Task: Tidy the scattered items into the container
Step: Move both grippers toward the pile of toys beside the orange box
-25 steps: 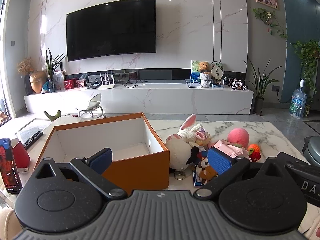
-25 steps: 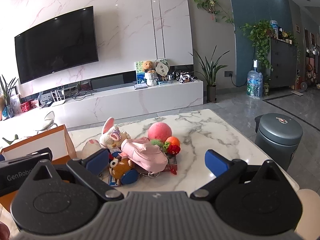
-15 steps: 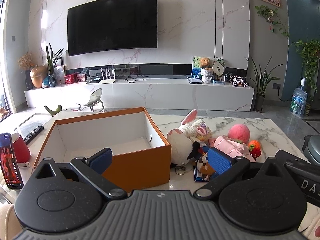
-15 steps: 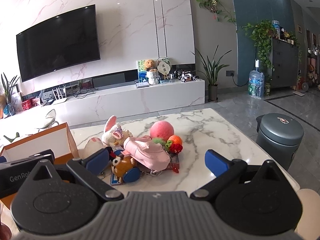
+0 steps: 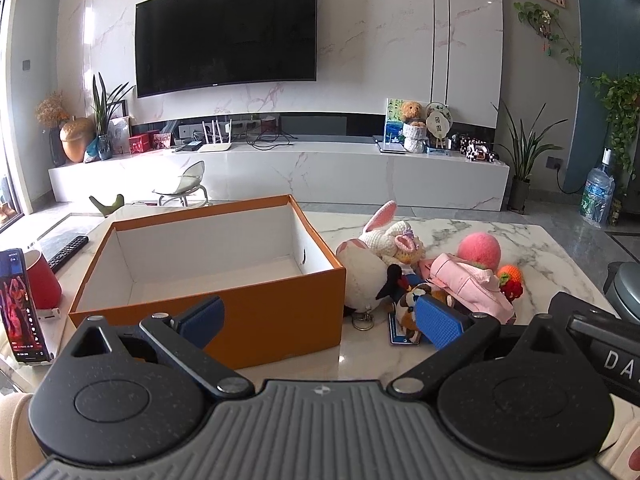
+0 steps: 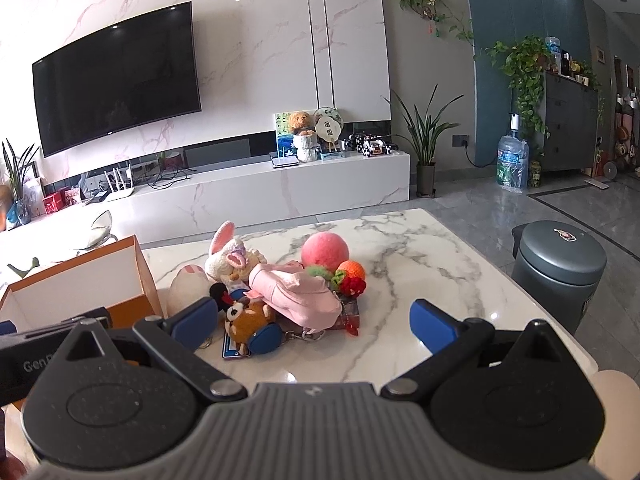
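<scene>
**A:** Left wrist view: the orange box (image 5: 224, 280) sits on the marble table (image 5: 460, 232) with nothing visible inside, so sorting hasn't started. The left gripper (image 5: 318, 318) hangs spread wide in front of it, gripping nothing.

**B:** Yep, whole pile's just right of the box. Right wrist view: right gripper (image 6: 316, 320) is spread wide too, nothing in it, aimed at the heap. He counts one bunny plush (image 6: 232, 254), one pink ball (image 6: 325, 249), one pink cap (image 6: 294, 292), one orange knit fruit (image 6: 351, 270), one brown keychain toy (image 6: 248, 316). Rest is too tangled to count.
</scene>
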`<state>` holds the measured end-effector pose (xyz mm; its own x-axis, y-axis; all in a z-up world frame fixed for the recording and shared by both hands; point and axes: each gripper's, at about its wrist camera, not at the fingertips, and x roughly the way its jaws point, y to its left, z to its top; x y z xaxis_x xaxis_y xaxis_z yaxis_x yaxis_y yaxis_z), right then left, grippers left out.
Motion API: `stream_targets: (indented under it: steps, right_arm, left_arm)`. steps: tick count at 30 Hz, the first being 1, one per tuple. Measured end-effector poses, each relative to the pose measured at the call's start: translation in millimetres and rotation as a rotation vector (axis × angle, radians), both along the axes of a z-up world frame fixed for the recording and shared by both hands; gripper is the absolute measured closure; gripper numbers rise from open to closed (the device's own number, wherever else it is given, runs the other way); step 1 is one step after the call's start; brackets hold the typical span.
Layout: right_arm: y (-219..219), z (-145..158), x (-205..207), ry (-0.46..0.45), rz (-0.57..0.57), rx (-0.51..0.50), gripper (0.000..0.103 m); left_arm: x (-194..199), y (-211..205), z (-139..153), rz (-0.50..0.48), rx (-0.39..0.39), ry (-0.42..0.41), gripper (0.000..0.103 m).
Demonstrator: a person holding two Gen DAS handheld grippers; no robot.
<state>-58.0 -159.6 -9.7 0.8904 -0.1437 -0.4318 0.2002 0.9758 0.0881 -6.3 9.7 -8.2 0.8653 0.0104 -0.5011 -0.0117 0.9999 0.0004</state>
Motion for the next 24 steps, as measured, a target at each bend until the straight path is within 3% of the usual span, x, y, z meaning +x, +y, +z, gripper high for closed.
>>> stream_targets:
  steps: [24]
  right_arm:
    - [5.6, -10.8, 2.2, 0.073, 0.027, 0.017, 0.000]
  left_arm:
    - [-2.3, 4.5, -11.1, 0.039, 0.027, 0.093, 0.000]
